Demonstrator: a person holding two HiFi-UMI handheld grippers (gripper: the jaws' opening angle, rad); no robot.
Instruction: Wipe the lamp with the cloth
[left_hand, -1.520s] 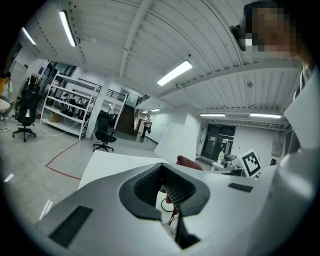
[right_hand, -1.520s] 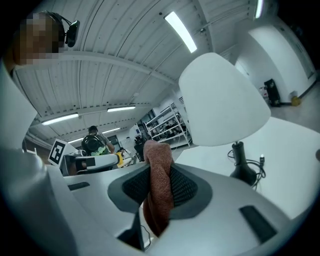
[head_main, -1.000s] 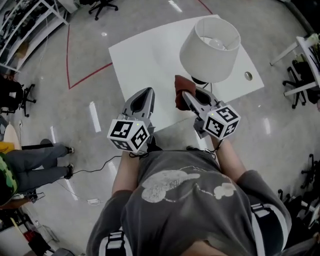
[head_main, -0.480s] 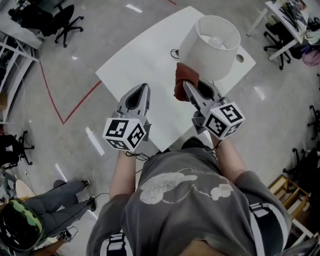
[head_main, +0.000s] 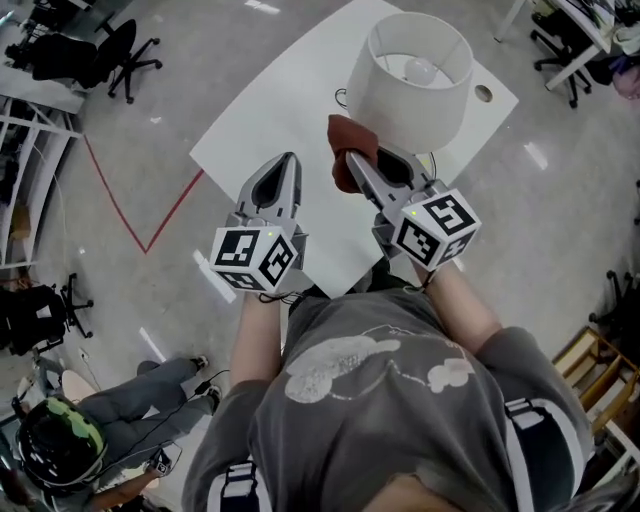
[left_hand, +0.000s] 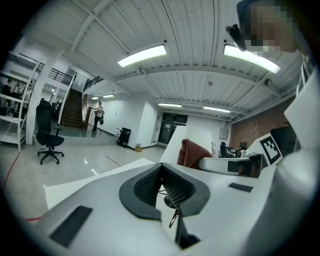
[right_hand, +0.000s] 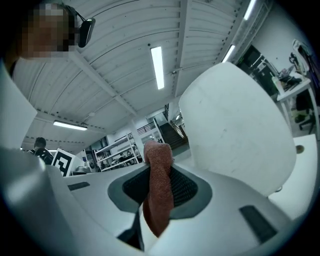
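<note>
Here the right tongs (head_main: 347, 157) pinch the red cloth (head_main: 340, 138) at the upper centre of the head view, just beside the lower left of the lamp (head_main: 412, 85) shade. The left tongs (head_main: 291, 160) are pressed together on nothing, over the white surface (head_main: 250, 130) left of centre

The lamp (head_main: 410, 95) stands on the table (head_main: 270, 120), toward its far right corner, with a cable hole (head_main: 484, 93) in the tabletop just to its right. The cloth (head_main: 342, 140) sits between the jaws of the right gripper (head_main: 352, 160), just beside the shade's near left side. The left gripper (head_main: 289, 163) hangs over the table, left of the right one and apart from the lamp. 1 office chair (head_main: 110, 50) stands on the floor well left of the table.
</note>
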